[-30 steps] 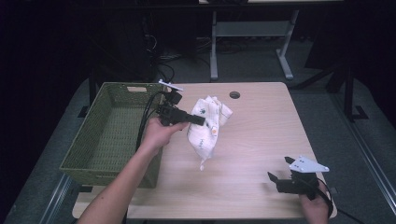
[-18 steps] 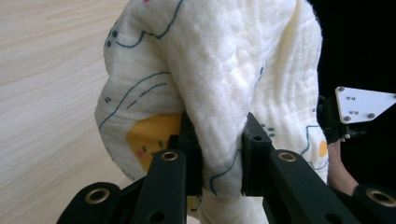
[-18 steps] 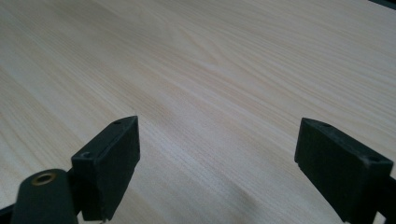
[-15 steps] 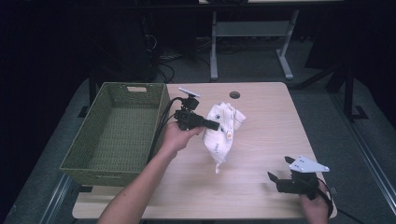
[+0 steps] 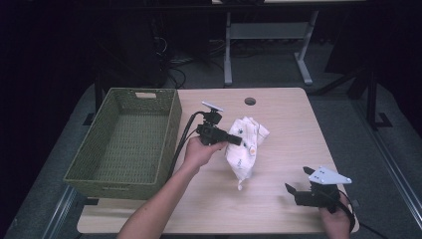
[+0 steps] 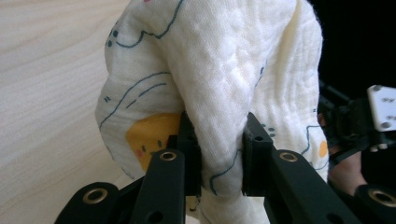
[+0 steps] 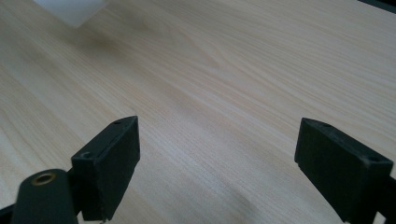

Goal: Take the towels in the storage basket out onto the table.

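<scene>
Carried rightward and toward the person since a second ago, the cloth [image 5: 245,147] now hangs over the middle of the table [image 5: 278,209], well clear of the basket [image 5: 124,144] it was near before. It is a cream muslin piece with blue line drawings and small orange patches, bunched into a loose bundle that tapers to a tail pointing down at the wood; whether that tail touches the tabletop is hard to tell from above.

The left gripper [image 6: 219,154] is clamped on a thick fold of the fabric, its black jaws pressing in from both sides with the cloth bulging above and below the pinch. In the high view the same left gripper sits level, the hand behind it and its cable trailing back toward the basket.

Judging by the drape, the cloth is light, soft and limp, with no stiffness of its own, so it will sag and swing from any single hold. It should not slip much, since the weave looks crinkled and grippy. A second hold on the dangling tail or a free edge would probably be the way to spread it.

The right gripper [image 5: 311,194] rests low near the table's near right corner, jaws spread wide with nothing between them but bare wood. The green woven basket stands empty at the table's left side.
</scene>
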Demonstrator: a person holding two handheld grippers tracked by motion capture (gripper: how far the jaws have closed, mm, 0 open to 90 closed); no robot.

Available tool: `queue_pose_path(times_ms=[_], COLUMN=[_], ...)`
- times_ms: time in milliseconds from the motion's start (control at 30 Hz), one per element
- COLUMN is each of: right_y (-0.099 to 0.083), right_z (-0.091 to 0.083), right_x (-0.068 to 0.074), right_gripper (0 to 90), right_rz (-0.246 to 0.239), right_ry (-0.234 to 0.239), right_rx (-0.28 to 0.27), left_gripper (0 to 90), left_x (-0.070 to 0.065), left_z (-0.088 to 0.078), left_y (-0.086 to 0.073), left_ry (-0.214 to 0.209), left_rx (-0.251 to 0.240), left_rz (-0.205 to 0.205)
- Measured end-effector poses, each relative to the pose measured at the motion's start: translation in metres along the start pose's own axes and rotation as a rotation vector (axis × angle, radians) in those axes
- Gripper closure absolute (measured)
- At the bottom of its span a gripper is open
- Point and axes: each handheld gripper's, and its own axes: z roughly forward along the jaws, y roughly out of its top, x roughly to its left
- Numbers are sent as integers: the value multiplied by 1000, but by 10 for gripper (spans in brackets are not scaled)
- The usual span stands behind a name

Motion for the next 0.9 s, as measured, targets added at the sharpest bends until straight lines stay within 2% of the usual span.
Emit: queue_pose_path(times_ms=[133,167,267,400,467,500,567,633,700,733,767,833,867,900], right_y=[0,0,0,0,0,0,0,-1,-1,0,0,0,0,0], right_z=[0,0,1,1,1,1,1,1,1,1,2,1,1,1], right_x=[0,0,0,0,0,0,0,-1,-1,0,0,0,0,0], right_gripper=[137,137,137,137,137,137,137,137,137,137,137,137,137,137], right_rz=[3,2,3,3,1,1,0,-7,0,0,1,1,1,1], right_ry=[-1,0,2,1,2,2,3,1,1,2,2,3,3,1], right_rx=[2,5,8,6,8,8,6,6,8,8,8,8,7,5], left_gripper=[738,738,732,732,732,732,732,731,723,721,720,719,719,719], left_x=[2,2,5,4,9,9,15,18,22,22,26,26,24,24], left_z=[9,12,15,22,26,26,31,35,38,38,39,41,44,44], left_y=[-3,-4,-5,-7,-9,-9,-12,-14,-15,-15,-16,-16,-17,-17], left_ry=[9,5,-13,10,27,27,83,112,152,152,189,204,253,253], left_rx=[1,0,18,25,14,14,28,24,31,31,39,41,53,53], left_rz=[-8,-23,-26,-14,-39,-39,-36,-51,-50,-50,-43,-37,-1,-1])
